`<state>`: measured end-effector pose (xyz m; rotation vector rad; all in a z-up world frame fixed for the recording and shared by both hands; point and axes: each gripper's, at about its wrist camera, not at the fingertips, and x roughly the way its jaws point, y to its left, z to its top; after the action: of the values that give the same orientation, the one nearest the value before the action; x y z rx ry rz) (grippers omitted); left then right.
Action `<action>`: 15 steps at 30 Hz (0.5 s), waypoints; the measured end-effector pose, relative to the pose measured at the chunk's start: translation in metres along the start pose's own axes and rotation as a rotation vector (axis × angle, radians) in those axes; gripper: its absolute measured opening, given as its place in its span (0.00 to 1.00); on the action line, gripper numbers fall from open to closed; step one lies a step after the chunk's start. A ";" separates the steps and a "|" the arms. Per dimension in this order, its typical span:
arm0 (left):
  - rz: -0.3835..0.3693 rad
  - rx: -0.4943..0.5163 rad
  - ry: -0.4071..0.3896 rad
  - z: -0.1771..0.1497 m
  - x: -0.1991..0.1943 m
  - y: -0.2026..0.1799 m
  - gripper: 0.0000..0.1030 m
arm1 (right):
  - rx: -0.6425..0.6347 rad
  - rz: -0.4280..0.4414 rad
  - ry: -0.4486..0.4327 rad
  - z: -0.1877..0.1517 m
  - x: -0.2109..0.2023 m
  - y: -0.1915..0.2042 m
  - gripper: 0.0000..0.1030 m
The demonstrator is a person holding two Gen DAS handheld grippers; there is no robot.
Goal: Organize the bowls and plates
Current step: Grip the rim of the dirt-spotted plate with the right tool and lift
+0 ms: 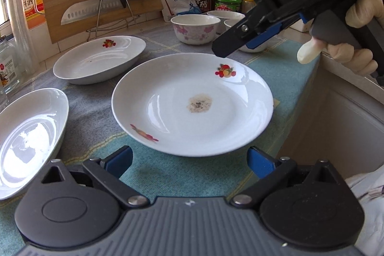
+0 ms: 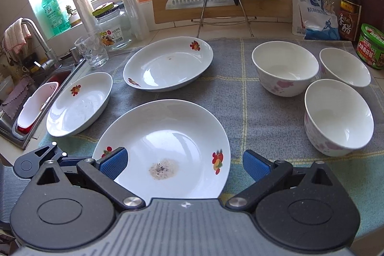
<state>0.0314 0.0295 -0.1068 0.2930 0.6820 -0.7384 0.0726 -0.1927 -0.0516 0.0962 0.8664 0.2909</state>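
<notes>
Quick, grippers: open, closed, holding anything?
Left gripper: open, empty, before the stained plate.
Right gripper: open, empty, over that plate.

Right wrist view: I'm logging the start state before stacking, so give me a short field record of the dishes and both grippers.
plates: three white fruit-print plates, unstacked; near stained plate, left plate, far plate
bowls: three white pink-flowered bowls, apart, upright;
surface: grey-and-teal checked cloth
left gripper: open, empty, facing near plate
right gripper: open, empty, over near plate
</notes>
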 end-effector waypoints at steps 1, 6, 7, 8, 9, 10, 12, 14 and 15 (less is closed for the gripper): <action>0.003 -0.005 0.000 0.001 0.003 0.000 0.98 | -0.001 0.001 0.007 0.000 0.002 -0.001 1.00; -0.005 -0.045 0.009 0.002 0.011 0.002 0.98 | -0.014 0.022 0.037 0.002 0.012 -0.005 1.00; 0.003 -0.044 0.008 0.002 0.012 0.001 0.98 | -0.016 0.025 0.041 0.002 0.014 -0.006 1.00; 0.010 -0.042 0.007 0.002 0.012 0.000 0.98 | -0.018 0.032 0.046 0.003 0.016 -0.007 1.00; 0.013 -0.041 0.006 0.001 0.013 -0.001 0.99 | -0.019 0.037 0.050 0.004 0.018 -0.007 1.00; 0.018 -0.039 0.003 0.001 0.014 -0.002 0.99 | -0.021 0.043 0.055 0.004 0.020 -0.008 1.00; 0.027 -0.039 -0.009 0.000 0.015 -0.003 0.99 | -0.023 0.052 0.066 0.005 0.024 -0.010 1.00; 0.034 -0.032 -0.019 -0.002 0.014 -0.004 0.99 | -0.019 0.063 0.077 0.007 0.029 -0.013 1.00; 0.037 -0.021 -0.022 -0.003 0.014 -0.005 0.99 | -0.019 0.069 0.081 0.007 0.031 -0.014 1.00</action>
<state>0.0341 0.0200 -0.1187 0.2773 0.6619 -0.6977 0.1002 -0.1971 -0.0726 0.0972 0.9419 0.3696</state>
